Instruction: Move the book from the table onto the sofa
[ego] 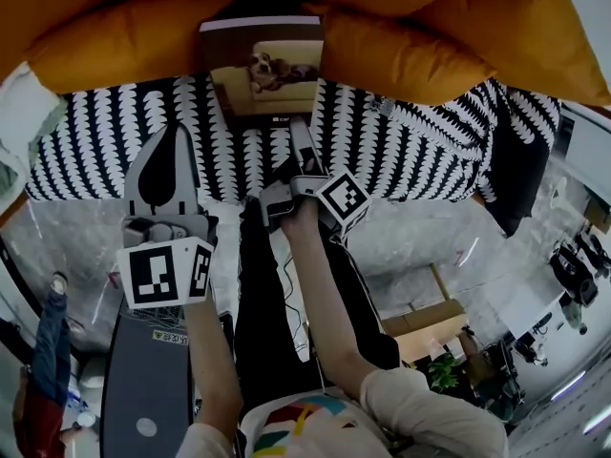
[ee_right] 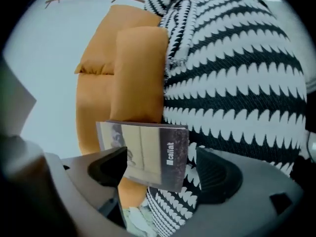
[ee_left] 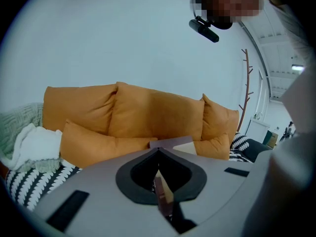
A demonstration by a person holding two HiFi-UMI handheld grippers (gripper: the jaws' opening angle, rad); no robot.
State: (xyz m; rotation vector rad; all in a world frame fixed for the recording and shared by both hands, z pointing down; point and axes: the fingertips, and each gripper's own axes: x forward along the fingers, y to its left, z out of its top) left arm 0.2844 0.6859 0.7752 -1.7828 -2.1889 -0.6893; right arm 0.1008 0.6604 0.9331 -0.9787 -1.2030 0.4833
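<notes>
Black-and-white patterned sofa seat fills the far half of my view, with orange cushions piled along its back and a white throw at the far left. The book, its cover showing a dog on a couch, sits on the sofa in the middle of the seat's far side, its top edge against the cushions between two of them. My right gripper points at the book's near edge with its jaws spread wide. The book stands between them, clear of the right-hand pad and not pinched. My left gripper hangs to the left, well apart from the book, over the seat's near edge, its jaws together on nothing.
</notes>
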